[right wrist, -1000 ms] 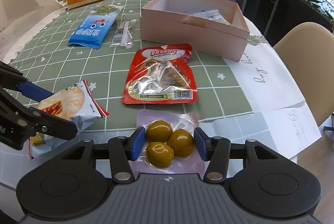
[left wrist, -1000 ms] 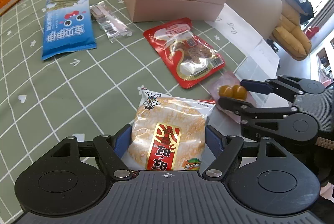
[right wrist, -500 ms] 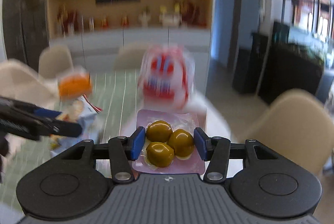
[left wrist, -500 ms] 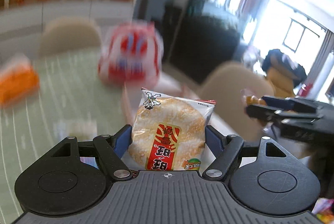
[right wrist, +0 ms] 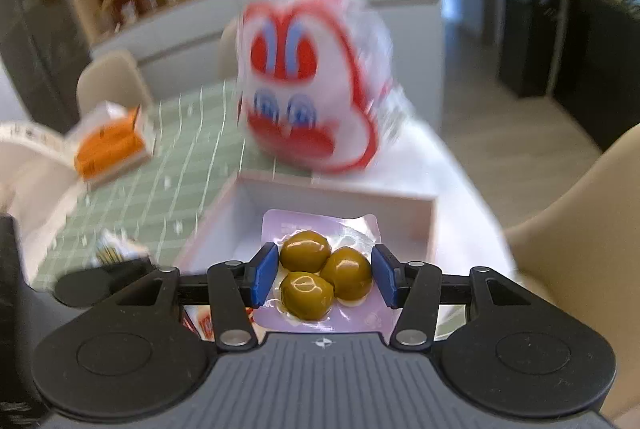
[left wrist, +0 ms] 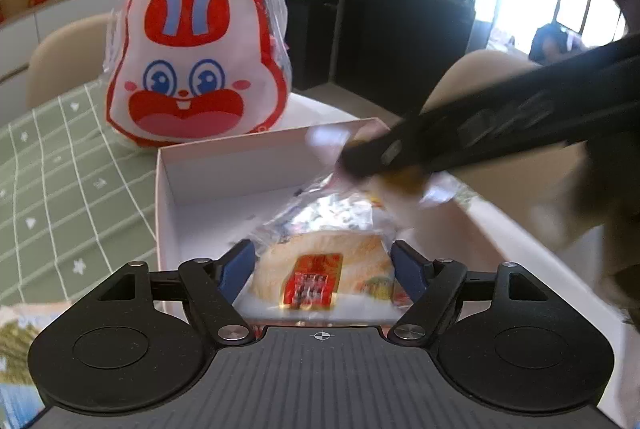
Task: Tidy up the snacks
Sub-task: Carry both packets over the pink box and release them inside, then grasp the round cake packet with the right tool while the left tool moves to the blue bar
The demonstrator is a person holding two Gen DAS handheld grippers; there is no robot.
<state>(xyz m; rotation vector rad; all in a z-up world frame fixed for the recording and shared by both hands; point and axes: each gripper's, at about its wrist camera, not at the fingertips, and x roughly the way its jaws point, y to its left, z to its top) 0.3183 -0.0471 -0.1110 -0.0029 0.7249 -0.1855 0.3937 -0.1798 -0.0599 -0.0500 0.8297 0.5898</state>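
My left gripper [left wrist: 322, 267] is shut on a rice cracker pack [left wrist: 316, 257] with a red label. The pack is tipped forward low inside the open pink box [left wrist: 160, 197], in front of a clear crinkly packet [left wrist: 324, 209] that lies on the box floor. My right gripper [right wrist: 324, 277] is shut on a purple pouch of three olive-brown balls [right wrist: 320, 269] and hovers over the box's near edge [right wrist: 432, 221]. In the left wrist view the right gripper [left wrist: 360, 165] reaches in from the right, blurred, above the box.
A big white and red bunny-face bag [left wrist: 192, 61] stands just behind the box. An orange tissue box [right wrist: 112, 141] sits on the green checked tablecloth [left wrist: 60, 189] to the left. A beige chair [right wrist: 580, 249] stands at the right edge of the table.
Both grippers have carried their packs from the table's near edge across to the pink box. The rice cracker pack now tips forward into the box, and the right gripper has crossed in above it.
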